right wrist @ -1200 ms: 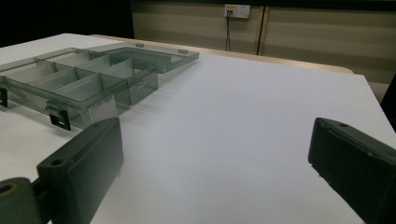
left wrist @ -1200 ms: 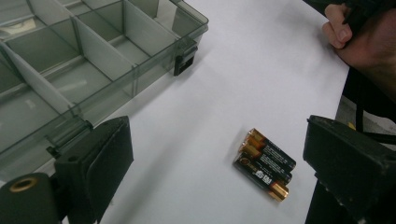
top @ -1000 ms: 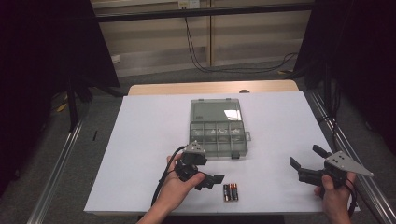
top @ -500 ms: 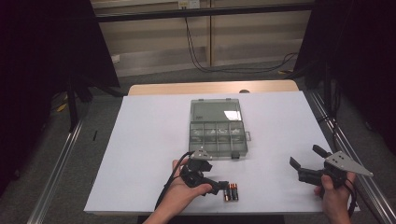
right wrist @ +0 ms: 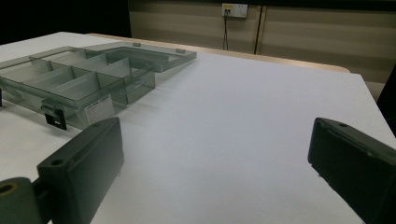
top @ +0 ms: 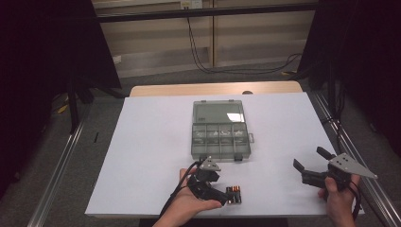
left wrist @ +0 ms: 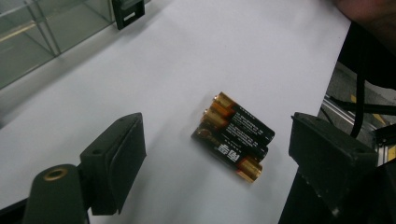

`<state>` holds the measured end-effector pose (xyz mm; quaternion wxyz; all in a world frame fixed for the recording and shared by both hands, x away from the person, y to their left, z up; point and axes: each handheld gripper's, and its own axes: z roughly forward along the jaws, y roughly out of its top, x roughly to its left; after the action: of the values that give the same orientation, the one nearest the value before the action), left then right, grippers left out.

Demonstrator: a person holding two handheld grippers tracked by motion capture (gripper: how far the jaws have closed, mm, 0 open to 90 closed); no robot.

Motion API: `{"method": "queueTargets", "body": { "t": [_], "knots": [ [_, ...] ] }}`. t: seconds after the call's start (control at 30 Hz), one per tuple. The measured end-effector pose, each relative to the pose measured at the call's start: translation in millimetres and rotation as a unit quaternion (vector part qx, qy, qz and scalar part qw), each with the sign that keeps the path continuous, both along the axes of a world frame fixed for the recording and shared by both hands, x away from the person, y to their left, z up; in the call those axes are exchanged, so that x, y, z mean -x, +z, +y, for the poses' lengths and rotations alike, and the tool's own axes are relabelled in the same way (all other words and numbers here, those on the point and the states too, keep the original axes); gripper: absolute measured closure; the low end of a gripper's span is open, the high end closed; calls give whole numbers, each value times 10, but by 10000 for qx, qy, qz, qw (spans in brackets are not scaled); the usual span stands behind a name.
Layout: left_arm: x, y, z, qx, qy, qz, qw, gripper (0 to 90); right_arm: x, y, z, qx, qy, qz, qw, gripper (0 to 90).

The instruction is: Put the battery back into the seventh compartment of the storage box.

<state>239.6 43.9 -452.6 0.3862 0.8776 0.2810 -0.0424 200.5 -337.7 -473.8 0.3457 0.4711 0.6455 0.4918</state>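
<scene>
Between the closing, still-parted left claw (left wrist: 215,158), three batteries (left wrist: 233,135) side by side, lying diagonally.

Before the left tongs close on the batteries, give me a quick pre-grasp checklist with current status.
1. Batteries between the left tongs: ok, three lie side by side on the white table, centred between the jaws.
2. Jaws clear of the batteries: ok, they have just been closing, but a gap shows on both sides.
3. Single battery isolated: not ok, all three touch, so a close would likely take the whole cluster.
4. Organizer box ready: ok, lid open, compartments exposed.
5. Right tongs out of the way: ok, open, apart at the table's right edge.
6. Tongs' height over the table: cannot tell.
</scene>
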Motion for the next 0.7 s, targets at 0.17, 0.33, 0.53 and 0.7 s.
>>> {"method": "queueTargets", "body": {
  "t": [0.17,0.33,0.53,0.7],
  "knots": [
    [23,-19,-12,-96,14,34,9999,259,1,1,3,-5,-5,6,10000,29],
    [67,-44,-31,-258,87,-97,9996,346,-2,-2,1,9,-6,-2,10000,29],
    [68,-70,-39,-196,141,126,9996,392,-3,-3,0,19,-11,-5,10000,29],
    [88,-76,-58,-252,232,109,9994,428,-3,-4,-1,19,-14,-6,10000,29]
  ]
}}
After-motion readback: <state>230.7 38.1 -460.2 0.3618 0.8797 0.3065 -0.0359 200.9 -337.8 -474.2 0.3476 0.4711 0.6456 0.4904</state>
